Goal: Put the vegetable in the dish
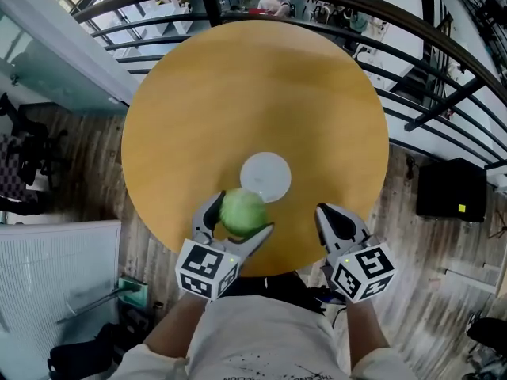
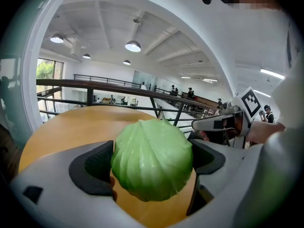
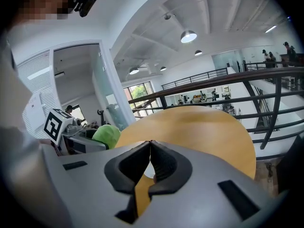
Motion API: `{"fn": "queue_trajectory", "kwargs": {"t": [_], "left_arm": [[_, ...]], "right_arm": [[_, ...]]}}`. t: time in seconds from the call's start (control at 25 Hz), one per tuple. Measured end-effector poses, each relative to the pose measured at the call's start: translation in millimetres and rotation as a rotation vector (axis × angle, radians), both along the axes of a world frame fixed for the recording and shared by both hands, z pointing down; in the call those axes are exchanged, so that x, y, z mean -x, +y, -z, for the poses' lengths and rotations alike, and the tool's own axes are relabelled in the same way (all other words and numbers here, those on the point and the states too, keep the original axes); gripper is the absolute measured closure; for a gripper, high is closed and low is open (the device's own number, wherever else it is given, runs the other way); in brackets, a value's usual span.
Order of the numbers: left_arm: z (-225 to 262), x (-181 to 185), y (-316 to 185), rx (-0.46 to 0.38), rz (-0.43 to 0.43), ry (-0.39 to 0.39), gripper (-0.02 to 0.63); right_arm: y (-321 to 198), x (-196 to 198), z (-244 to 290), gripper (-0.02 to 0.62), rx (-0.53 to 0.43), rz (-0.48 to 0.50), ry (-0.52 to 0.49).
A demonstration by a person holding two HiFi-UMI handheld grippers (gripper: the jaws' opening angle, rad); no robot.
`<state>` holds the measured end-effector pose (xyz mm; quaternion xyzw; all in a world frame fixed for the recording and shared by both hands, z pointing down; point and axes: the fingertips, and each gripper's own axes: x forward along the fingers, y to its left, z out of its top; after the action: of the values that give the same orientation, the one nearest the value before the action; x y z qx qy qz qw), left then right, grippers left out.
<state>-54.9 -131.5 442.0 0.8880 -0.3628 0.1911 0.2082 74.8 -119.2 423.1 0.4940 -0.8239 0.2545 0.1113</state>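
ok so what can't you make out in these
- Dish, near rim: head view, covered by the cabbage.
- Dish, left gripper view: out of sight behind the cabbage.
- Dish, right gripper view: the right gripper, jaws shut, hides all but a sliver.
- Distant people: left gripper view, too small.

Both handhelds were the same build. The left gripper (image 1: 243, 214) and the right gripper (image 1: 325, 212) had smooth, rounded light-grey plastic shells, with black, finely textured pads (image 2: 92, 167) lining the inside of each jaw. Each carried a white cube at the back, the left cube (image 1: 207, 269) and the right cube (image 1: 363, 271), printed with black square markers. A tiny green light (image 1: 230, 260) glowed on each cube's upper edge. The person wore a white short-sleeved T-shirt (image 1: 277, 339) with a dark splattery print on the front, too small to read.
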Motion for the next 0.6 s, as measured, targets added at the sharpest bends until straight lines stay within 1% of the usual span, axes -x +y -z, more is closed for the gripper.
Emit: {"fn": "queue_trajectory", "kwargs": {"t": [0.28,0.44,0.6], "left_arm": [[-22.4,-13.1,-17.3,0.015,-0.026,-0.037,0.118],[-37.8,-16.4,-26.8,0.040,-0.019,-0.045,0.118],[-50.8,-22.1,-40.4,0.047,-0.015,-0.056,0.118]], "right_arm": [[-8.5,-5.6,-19.6,0.571,0.038,0.003,0.007],[-13.2,-7.4,-32.9,0.571,0.055,-0.002,-0.004],[-20.0,-11.3,-42.6,0.571,0.068,-0.007,-0.009]]}}
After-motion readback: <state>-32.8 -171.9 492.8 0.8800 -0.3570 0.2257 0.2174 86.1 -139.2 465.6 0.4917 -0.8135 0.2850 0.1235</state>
